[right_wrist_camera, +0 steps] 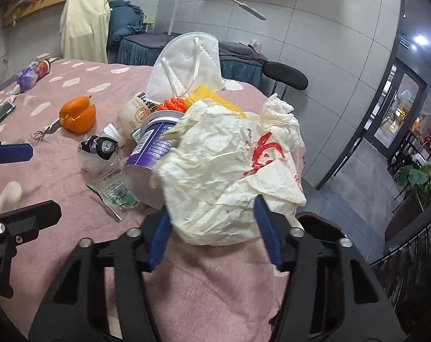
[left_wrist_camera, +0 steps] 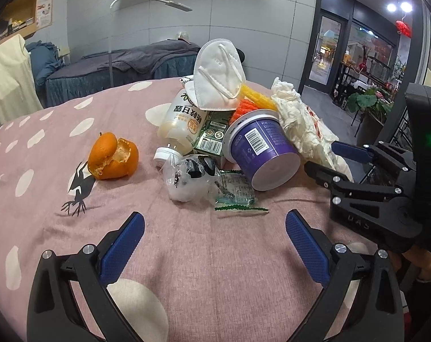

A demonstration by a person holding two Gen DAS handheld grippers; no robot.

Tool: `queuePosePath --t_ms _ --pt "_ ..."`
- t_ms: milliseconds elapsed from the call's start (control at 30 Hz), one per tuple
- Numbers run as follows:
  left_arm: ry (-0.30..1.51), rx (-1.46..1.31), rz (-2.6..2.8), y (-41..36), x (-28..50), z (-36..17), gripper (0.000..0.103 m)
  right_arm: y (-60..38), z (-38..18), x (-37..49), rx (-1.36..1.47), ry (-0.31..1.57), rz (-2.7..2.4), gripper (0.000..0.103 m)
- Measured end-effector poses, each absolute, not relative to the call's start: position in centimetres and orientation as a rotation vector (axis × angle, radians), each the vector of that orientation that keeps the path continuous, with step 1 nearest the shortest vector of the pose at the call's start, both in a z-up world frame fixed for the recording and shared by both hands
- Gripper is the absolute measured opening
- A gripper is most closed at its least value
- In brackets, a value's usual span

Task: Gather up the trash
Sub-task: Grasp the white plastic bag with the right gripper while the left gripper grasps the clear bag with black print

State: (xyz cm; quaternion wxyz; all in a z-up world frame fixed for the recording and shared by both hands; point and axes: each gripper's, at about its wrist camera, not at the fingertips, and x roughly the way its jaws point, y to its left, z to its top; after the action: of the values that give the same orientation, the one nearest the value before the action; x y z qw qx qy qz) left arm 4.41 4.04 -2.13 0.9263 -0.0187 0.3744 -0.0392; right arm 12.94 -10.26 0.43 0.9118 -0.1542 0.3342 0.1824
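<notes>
On the pink spotted tablecloth point(left_wrist_camera: 187, 256), at the right edge of the trash pile, the right gripper point(right_wrist_camera: 212, 235) is pinching the crumpled white paper bag w/ red print point(right_wrist_camera: 229, 176); its blue pads are pressing into the bag's lower sides, so the jaws are clamping on it, part-closed; the bag is leaning on the purple tub point(right_wrist_camera: 150, 151), which is lying tipped over. The left gripper point(left_wrist_camera: 215, 245) is hovering w/ jaws spread wide, nothing between them, just short of the clear crumpled wrapper point(left_wrist_camera: 190, 179) and the green sachet point(left_wrist_camera: 235, 193). The rest of the pile is sitting untouched: white face mask point(left_wrist_camera: 219, 77) on top, milky bottle point(left_wrist_camera: 181, 122) on its side, orange peel point(left_wrist_camera: 113, 155) apart to the left. Step in hand, I'd say: first grab, bag secured but not lifted. Next move prob. needs a clean lift up and away w/o dragging the tub; the bin isn't in view, so can't tell where it's going; the thin paper may tear or slip.
</notes>
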Motion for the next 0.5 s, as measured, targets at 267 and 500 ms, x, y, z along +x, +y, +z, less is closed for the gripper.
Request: queuePosePath --t_ms 267,500 --pt "0.819 -0.123 -0.147 4.1 5.8 -1.9 0.096 -12.5 1.5 12.1 -0.24 0.647 0.355 0.012" --pt "0.835 -0.154 -0.169 3.8 7.2 -1.3 0.087 -14.8 3.1 10.6 -0.168 0.6 0.313 0.011"
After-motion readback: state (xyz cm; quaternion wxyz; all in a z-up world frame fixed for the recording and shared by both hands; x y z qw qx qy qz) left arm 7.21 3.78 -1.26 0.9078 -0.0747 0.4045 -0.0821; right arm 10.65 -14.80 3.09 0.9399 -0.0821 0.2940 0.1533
